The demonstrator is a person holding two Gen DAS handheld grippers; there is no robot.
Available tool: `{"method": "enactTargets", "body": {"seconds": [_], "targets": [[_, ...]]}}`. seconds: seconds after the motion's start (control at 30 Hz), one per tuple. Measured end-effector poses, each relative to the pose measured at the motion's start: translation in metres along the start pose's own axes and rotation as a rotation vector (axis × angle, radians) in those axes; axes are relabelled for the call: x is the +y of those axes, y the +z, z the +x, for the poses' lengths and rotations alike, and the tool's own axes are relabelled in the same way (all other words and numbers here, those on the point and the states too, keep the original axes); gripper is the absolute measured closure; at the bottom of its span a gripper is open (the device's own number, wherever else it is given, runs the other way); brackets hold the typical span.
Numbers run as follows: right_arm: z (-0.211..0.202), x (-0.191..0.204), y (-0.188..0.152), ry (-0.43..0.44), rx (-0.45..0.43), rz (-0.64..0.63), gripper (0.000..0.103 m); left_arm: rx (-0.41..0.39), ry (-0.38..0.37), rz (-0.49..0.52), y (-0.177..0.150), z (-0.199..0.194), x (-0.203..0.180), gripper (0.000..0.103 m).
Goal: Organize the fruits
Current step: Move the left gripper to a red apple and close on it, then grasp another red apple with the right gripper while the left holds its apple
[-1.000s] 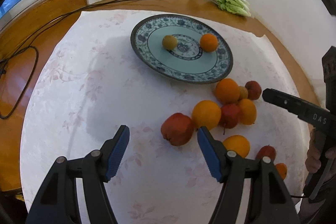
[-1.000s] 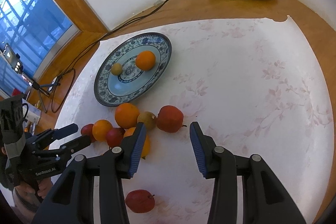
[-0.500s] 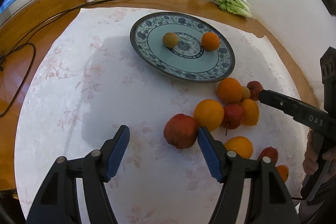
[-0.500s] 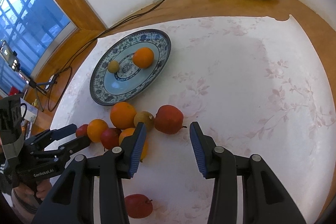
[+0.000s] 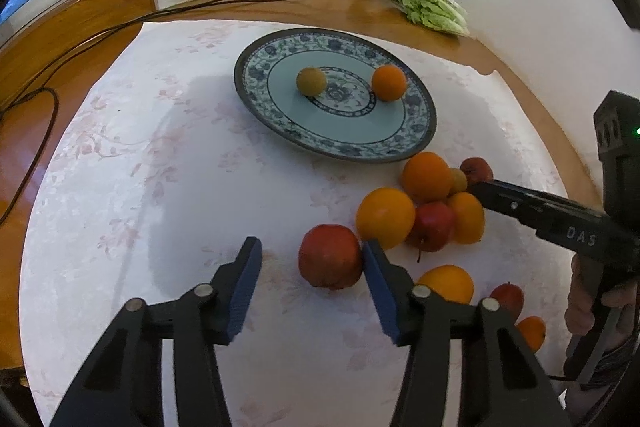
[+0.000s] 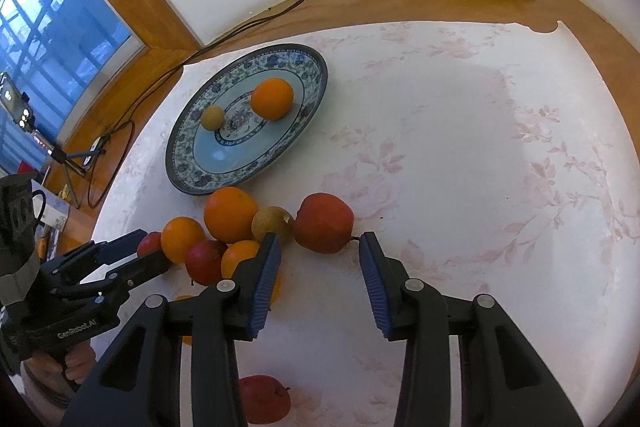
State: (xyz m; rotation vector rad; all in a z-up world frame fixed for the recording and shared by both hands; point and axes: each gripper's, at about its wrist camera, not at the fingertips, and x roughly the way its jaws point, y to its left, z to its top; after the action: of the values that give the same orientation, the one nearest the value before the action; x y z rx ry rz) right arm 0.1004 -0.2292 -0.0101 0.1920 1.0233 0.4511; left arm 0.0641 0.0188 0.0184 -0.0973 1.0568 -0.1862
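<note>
1. At the left of the left wrist view, the white cloth [image 5: 132,163] lay bare, and the left gripper [image 5: 310,267] stood low in the frame, its jaws having just been closing with nothing pressed between them.
2. Just inside its right-hand jaw sat a red apple [image 5: 330,255] (touching or nearly so; I cannot tell), so a careless squeeze could have nudged it away.
3. Above centre, the plate [image 5: 416,143] held a small yellow-green fruit [image 5: 311,81] and an orange [image 5: 389,83].
4. Further right, the loose fruit pile [image 5: 424,203] could have scattered if bumped.
5. Low in the right wrist view, the right gripper [image 6: 318,269] stood open before another red apple [image 6: 325,223], gripping nothing.
</note>
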Motion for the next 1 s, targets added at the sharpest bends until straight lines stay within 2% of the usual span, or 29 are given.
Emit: {"method": "enactTargets", "body": {"seconds": [0.1, 0.27, 0.47, 0.57, 0.93, 1.0], "targets": [[0.001, 0.0, 0.0, -0.01, -0.002, -0.004, 0.064, 0.002, 0.004, 0.003, 0.0, 0.001, -0.001, 0.063], [0.001, -0.001, -0.001, -0.021, -0.01, -0.008, 0.068, 0.003, -0.006, -0.005, 0.0, 0.002, 0.001, 0.069], [0.002, -0.003, -0.001, -0.013, -0.016, -0.006, 0.068, 0.003, -0.008, -0.011, 0.0, 0.002, 0.001, 0.069], [0.001, -0.003, -0.001, -0.004, -0.016, -0.004, 0.076, 0.003, -0.005, -0.018, -0.001, 0.001, 0.002, 0.069], [-0.01, 0.003, -0.001, -0.006, -0.047, -0.02, 0.078, -0.014, -0.01, -0.048, 0.001, -0.008, 0.009, 0.07], [-0.013, 0.005, 0.0, 0.001, -0.056, -0.026, 0.092, -0.018, -0.012, -0.047, 0.001, -0.009, 0.008, 0.07]]}}
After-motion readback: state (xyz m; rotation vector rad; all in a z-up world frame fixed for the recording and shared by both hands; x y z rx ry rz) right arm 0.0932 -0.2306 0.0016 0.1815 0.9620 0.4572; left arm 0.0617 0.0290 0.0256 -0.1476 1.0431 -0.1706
